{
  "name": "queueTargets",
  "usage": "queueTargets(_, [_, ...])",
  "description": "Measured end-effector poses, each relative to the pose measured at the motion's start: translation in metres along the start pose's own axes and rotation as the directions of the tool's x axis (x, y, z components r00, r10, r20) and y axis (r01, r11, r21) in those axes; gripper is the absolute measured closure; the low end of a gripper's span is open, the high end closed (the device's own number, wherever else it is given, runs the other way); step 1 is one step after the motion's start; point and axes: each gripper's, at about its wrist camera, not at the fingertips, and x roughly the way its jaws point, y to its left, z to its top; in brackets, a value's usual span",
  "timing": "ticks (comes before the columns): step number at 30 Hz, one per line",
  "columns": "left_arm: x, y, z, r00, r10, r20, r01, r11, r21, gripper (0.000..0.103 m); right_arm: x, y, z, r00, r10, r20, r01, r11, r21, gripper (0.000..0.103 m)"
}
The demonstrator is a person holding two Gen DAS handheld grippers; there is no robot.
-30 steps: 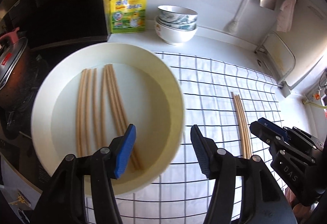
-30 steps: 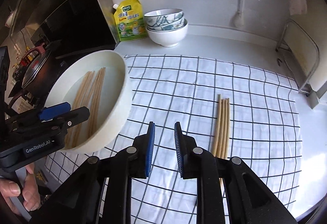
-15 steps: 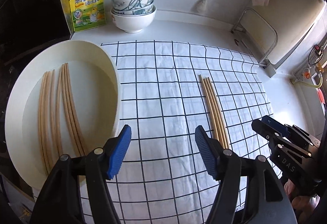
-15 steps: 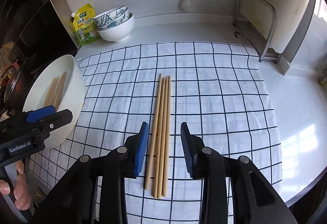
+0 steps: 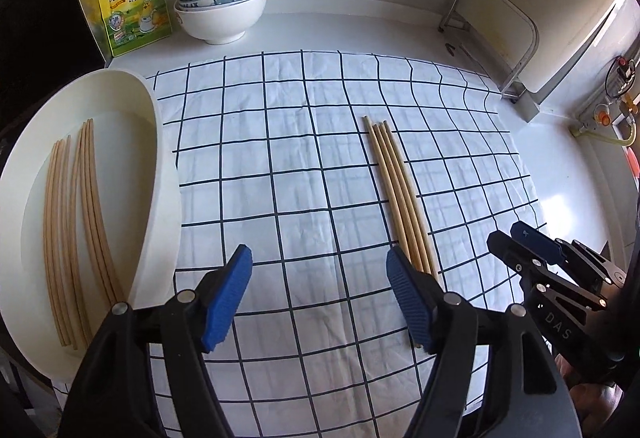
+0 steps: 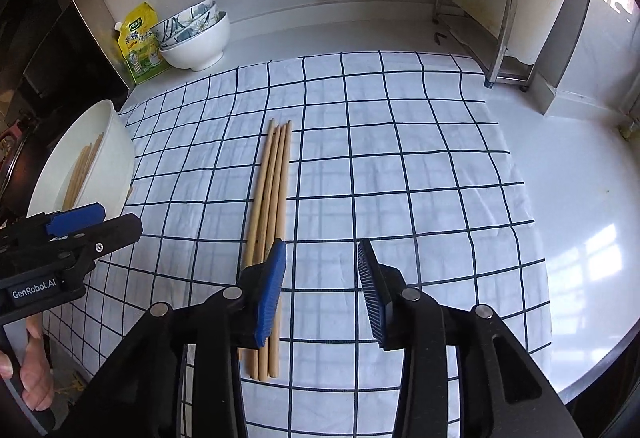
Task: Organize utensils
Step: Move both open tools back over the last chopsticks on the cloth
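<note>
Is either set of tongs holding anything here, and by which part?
Nothing is held. Both the left tongs and right tongs are open over the cloth, beside the chopsticks.

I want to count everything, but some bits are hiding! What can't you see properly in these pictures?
- Chopsticks on the cloth: near ends covered by the right gripper in its own view.
- Chopsticks in the white bowl: left view, lower ends behind the left gripper.
- Yellow pouch: print too small.

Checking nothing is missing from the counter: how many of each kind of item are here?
Chopsticks on the checked cloth: 4
Chopsticks in the white basin: cannot count exactly
White basin: 1
Stacked bowls: 3
Yellow seasoning pouch: 1
Total, basin chopsticks excluded: 9
</note>
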Motion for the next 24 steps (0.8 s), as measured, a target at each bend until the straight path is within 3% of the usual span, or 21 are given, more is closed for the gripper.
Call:
queueTargets(13, [0.013,-0.002,0.005,0.999,0.04,-0.018,-0.04,0.999,-0.01,0.031,0.025,-0.015,0.0,0.999,0.038,-0.025,-0.037,0.999,0.035,0.064])
queueTargets(24, [0.023,0.002,0.006,0.998,0.047,-0.029,-0.048,0.998,-0.039,0.031,0.049,0.006,0.002,0.996,0.058,-0.063,-0.061,0.997,-0.038,0.064])
